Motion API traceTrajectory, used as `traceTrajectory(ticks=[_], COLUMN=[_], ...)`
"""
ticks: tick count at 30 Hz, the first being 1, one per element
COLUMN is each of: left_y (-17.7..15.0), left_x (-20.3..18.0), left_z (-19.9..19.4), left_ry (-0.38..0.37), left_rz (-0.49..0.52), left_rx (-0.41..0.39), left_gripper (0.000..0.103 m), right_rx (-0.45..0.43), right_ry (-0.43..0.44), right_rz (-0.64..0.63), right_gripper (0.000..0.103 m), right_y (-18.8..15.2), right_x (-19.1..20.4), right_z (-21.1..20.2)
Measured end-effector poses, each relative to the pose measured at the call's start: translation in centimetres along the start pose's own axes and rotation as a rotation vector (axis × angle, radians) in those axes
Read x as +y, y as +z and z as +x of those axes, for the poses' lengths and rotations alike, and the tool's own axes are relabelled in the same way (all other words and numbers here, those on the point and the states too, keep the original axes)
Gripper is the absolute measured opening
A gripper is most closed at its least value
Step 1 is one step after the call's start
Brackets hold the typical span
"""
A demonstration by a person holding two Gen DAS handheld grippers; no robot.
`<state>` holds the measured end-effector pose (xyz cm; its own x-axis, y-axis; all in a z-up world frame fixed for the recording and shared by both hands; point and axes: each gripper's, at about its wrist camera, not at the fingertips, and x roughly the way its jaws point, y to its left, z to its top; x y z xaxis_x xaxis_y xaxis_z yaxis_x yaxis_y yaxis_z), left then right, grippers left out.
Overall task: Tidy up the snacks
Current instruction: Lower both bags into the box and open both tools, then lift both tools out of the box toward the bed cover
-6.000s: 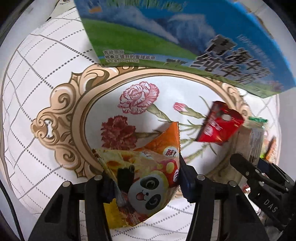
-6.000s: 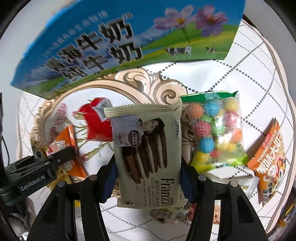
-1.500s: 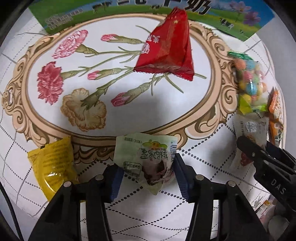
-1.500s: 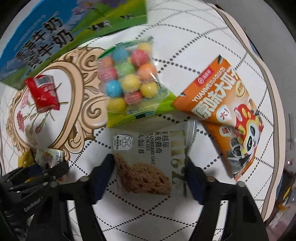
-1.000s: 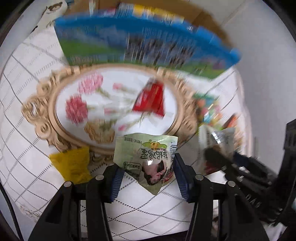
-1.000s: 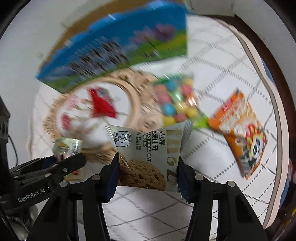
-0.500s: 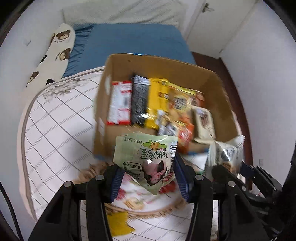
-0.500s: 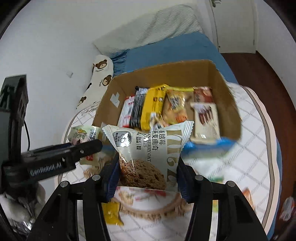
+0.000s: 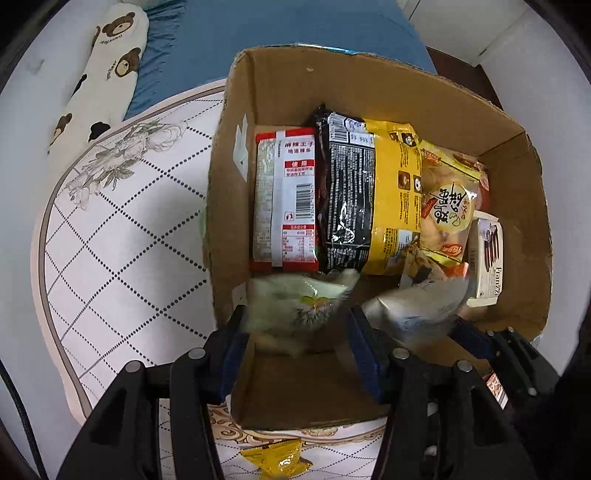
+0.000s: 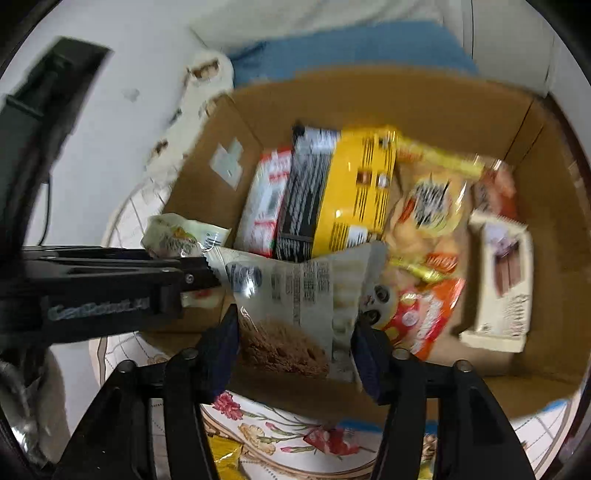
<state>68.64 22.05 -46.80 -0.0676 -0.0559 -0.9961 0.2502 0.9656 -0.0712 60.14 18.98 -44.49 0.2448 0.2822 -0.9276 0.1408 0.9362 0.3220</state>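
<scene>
Silver cookie packet (image 10: 295, 295), brown oat cookie pictured, over cardboard box (image 10: 406, 99).

Everything keys off the cardboard box (image 9: 236, 206), open-topped on the desk (image 9: 122, 240). Inside it, packets stand in a row: noodle pack (image 9: 284, 199) by the left wall, instant-noodle bag (image 9: 369, 195) beside it, biscuit box (image 9: 487, 254) by the right wall. Two small packets, green packet (image 9: 299, 302) and cookie packet (image 10: 295, 302), sit over the box's near wall. A yellow sachet (image 9: 275, 458) lies on the desk before the box; a bed (image 9: 288, 26) behind it.
</scene>
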Motion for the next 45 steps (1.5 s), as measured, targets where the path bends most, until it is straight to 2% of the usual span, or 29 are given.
traceTrajectory(ticks=[1, 2, 6, 10, 19, 24, 27, 34, 45], left_y=[0.1, 0.1, 0.0, -0.4, -2.8, -4.3, -5.3, -8.1, -14.3], left_x=[0.0, 0.0, -0.3, -0.6, -2.2, -2.7, -2.6, -2.4, -3.5], left_z=[0.0, 0.0, -0.1, -0.3, -0.8, -1.4, -2.3, -4.4, -9.7], left_ry=[-0.01, -0.012, -0.004, 0.022, 0.04, 0.051, 0.041, 0.028, 0.057], left_rz=[0.0, -0.002, 0.005, -0.004, 0.003, 0.012, 0.005, -0.011, 0.014], left_rx=[-0.004, -0.006, -0.025, -0.063, -0.172, -0.228, -0.252, -0.311, -0.494], left_gripper=[0.056, 0.064, 0.064, 0.064, 0.064, 0.064, 0.064, 0.064, 0.064], right_rx=[0.021, 0.032, 0.041, 0.02, -0.083, -0.116, -0.142, -0.207, -0.358], right_ry=[-0.004, -0.013, -0.033, -0.066, -0.207, -0.261, -0.273, -0.308, -0.347], right_rz=[0.006, 0.006, 0.025, 0.046, 0.066, 0.054, 0.059, 0.055, 0.041], right_gripper=[0.087, 0.088, 0.088, 0.088, 0.088, 0.089, 0.096, 0.097, 0.098], right_y=[0.0, 0.0, -0.4, -0.9, -2.1, -2.7, -3.5, -5.4, -9.8], right_x=[-0.2, -0.4, -1.4, -3.0, -6.5, -6.5, -6.4, -5.6, -3.6], right_z=[0.7, 1.1, 1.5, 0.1, -4.9, -6.8, -8.0, -10.8, -16.9])
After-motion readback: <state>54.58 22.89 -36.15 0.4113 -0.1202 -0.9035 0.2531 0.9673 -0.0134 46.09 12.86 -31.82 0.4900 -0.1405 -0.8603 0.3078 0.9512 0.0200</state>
